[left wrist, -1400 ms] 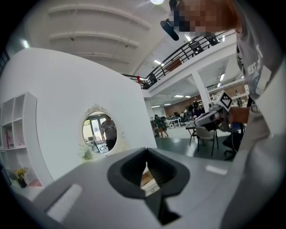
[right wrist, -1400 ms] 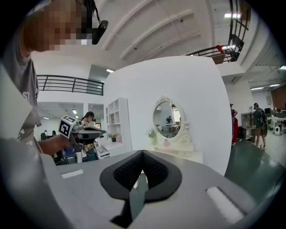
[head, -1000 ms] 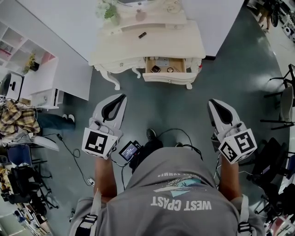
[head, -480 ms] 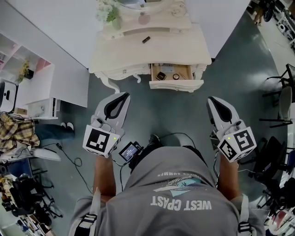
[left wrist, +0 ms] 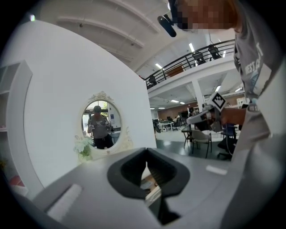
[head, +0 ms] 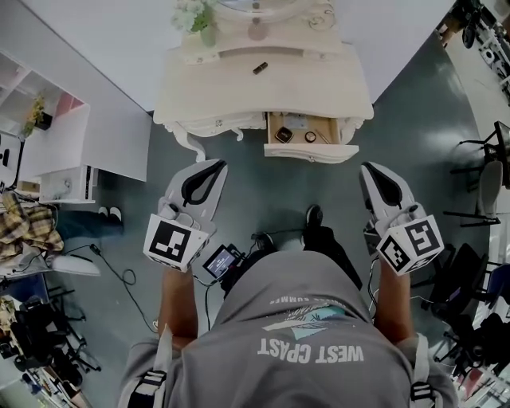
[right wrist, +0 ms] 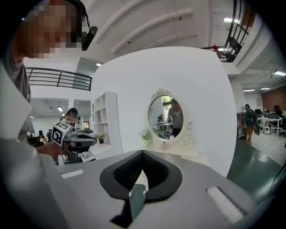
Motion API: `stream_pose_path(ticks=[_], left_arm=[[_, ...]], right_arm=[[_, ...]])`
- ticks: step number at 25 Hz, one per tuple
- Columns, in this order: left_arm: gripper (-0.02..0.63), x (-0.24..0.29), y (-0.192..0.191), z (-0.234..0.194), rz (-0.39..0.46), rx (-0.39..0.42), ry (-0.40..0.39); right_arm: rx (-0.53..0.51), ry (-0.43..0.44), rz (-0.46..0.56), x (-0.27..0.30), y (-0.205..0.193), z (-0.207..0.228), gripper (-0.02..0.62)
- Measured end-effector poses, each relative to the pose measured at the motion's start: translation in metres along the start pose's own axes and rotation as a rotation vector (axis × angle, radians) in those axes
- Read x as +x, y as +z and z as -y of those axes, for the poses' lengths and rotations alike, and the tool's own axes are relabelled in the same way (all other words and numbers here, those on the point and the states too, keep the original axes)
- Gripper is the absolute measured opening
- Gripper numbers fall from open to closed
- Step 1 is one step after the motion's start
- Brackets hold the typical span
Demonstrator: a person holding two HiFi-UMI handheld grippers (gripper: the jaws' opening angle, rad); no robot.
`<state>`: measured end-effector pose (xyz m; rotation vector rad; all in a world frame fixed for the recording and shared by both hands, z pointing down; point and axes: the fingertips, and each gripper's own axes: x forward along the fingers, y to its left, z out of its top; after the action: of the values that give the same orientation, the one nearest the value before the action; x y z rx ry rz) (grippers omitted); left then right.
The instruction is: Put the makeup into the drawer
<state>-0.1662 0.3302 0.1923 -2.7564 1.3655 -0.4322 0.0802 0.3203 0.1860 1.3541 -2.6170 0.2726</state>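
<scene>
A cream vanity table (head: 239, 92) stands ahead, its right-hand drawer (head: 309, 150) pulled open with a few small items inside. On the tabletop lies a small dark makeup stick (head: 260, 68). My left gripper (head: 213, 166) is shut and empty, held over the floor short of the table's left leg. My right gripper (head: 369, 168) is also shut and empty, just right of the drawer front. In the left gripper view the jaws (left wrist: 146, 151) meet at the tip, with the drawer behind them. In the right gripper view the jaws (right wrist: 142, 153) are likewise closed before the oval mirror (right wrist: 167, 117).
A white shelf unit (head: 68, 151) stands left of the table, and a vase of flowers (head: 195, 16) sits at its back edge. Dark chairs (head: 490, 179) crowd the right side. Cables (head: 119, 263) and clutter lie on the floor at lower left.
The vanity and its open drawer have come nearer and shifted right in the head view. Both grippers have advanced toward it, still shut.
</scene>
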Motion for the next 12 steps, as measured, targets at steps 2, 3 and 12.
stream_pose_path(ticks=[2,3,12], left_arm=[[0.003,0.006,-0.002,-0.006,-0.006,0.001,0.013],[0.003,0.008,-0.001,-0.008,-0.005,0.005,0.022],[0.003,0.034,0.005,-0.033,-0.051,0.02,0.152]], right_arm=[[0.004,0.018,0.0,0.014,0.001,0.007,0.002],[0.006,0.03,-0.001,0.021,0.0,0.009,0.002],[-0.002,0.183,-0.001,0.091,0.019,0.042,0.002]])
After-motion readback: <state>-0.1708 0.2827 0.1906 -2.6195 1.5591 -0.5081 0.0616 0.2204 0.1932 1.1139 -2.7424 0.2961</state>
